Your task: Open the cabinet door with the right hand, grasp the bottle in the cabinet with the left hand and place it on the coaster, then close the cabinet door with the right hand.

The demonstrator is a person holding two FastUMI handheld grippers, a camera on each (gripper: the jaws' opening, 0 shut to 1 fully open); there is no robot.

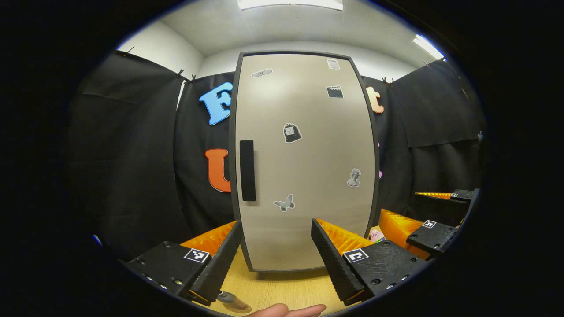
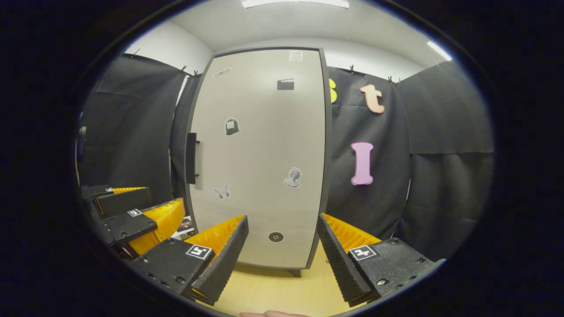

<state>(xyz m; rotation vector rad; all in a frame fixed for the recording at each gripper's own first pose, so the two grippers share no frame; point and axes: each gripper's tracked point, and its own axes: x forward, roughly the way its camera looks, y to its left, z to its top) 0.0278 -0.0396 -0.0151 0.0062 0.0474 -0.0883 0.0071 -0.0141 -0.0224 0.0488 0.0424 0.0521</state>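
The tall beige cabinet (image 1: 308,145) (image 2: 264,145) stands on the wooden table with its door shut, so whatever it holds is hidden. A black vertical handle (image 1: 247,170) (image 2: 191,158) runs down the door's left edge. My left gripper (image 1: 276,246) is open in front of the door's lower part, apart from it. My right gripper (image 2: 282,251) is also open, facing the door's lower right, and appears at the right in the left gripper view (image 1: 418,211). The left gripper (image 2: 145,204) sits at the left in the right gripper view. A small printed flat item (image 1: 376,235) (image 2: 185,226) lies between the two grippers.
The cabinet rests on a light wooden tabletop (image 1: 282,286) (image 2: 273,290). A small round brownish object (image 1: 235,304) lies near the table's front edge, beside a person's finger (image 1: 291,310). Black cloth walls close in the booth on both sides and behind.
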